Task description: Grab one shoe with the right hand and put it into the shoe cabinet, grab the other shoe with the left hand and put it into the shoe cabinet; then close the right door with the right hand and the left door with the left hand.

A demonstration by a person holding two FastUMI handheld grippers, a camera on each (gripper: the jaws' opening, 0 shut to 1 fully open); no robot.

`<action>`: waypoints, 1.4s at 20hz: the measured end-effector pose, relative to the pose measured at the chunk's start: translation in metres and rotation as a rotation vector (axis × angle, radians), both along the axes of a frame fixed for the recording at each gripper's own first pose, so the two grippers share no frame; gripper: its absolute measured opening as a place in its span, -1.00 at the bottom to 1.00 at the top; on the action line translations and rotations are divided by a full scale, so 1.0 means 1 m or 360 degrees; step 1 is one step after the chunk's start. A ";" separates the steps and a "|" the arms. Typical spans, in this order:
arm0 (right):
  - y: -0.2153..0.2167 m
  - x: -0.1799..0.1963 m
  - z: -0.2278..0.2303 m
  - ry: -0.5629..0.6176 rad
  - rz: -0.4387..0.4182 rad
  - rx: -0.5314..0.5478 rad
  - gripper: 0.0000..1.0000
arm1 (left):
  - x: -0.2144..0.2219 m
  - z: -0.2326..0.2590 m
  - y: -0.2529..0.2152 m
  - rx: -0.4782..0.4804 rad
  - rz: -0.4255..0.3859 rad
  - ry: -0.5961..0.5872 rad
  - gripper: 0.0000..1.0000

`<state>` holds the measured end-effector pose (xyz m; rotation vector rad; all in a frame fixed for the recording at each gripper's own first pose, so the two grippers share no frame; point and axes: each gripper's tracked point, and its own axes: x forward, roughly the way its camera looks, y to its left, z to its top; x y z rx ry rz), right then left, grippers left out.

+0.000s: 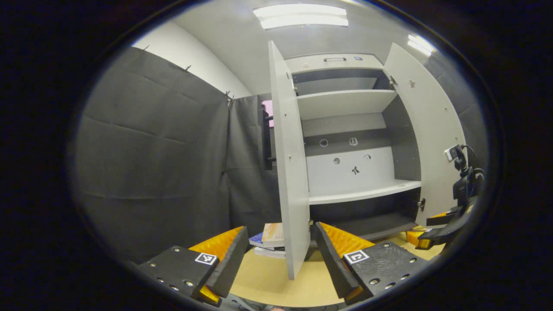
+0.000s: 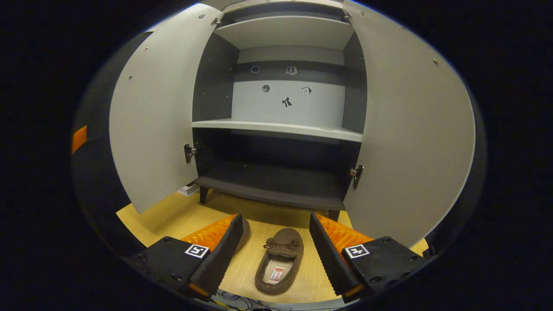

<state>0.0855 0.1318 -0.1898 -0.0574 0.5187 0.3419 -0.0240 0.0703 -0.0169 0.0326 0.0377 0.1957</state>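
Heads up: your right claw point(image 2: 273, 242) is spread wide with nothing in it, hovering over the brown slipper point(image 2: 280, 260) that lies on the wooden floor point(image 2: 181, 216) just in front of the shoe cabinet point(image 2: 276, 125), toe pointing at it. Its mate point(image 2: 244, 231) is mostly hidden behind your near finger, so coming down carelessly could clip or shove it. The soft slipper might also fold or slip if you pinch only the rim.

Your left claw point(image 1: 278, 255) is open and empty too, sitting right at the left door point(image 1: 288, 172) edge; swing forward and you'll bump that door.

Count: two slippers, two doors (right door point(image 2: 410, 129) open as well), two bare pale shelves plus the dark bottom one, and a small stack of books point(image 1: 270, 242) behind the left door.
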 end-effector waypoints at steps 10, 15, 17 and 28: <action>0.016 -0.013 -0.087 0.0412 0.0087 -0.0022 0.89 | 0.005 -0.004 0.000 0.0041 0.0009 0.0042 0.42; 0.021 -0.020 -0.122 0.0573 0.0095 -0.0045 0.63 | 0.005 -0.006 -0.001 0.0042 0.0012 0.0070 0.51; 0.020 -0.022 -0.133 0.0616 0.0088 -0.0064 0.63 | 0.005 -0.006 0.000 0.0042 0.0014 0.0079 0.51; 0.027 -0.021 -0.175 0.0780 0.0044 -0.0126 -0.33 | 0.004 -0.007 -0.002 0.0035 0.0006 0.0095 0.66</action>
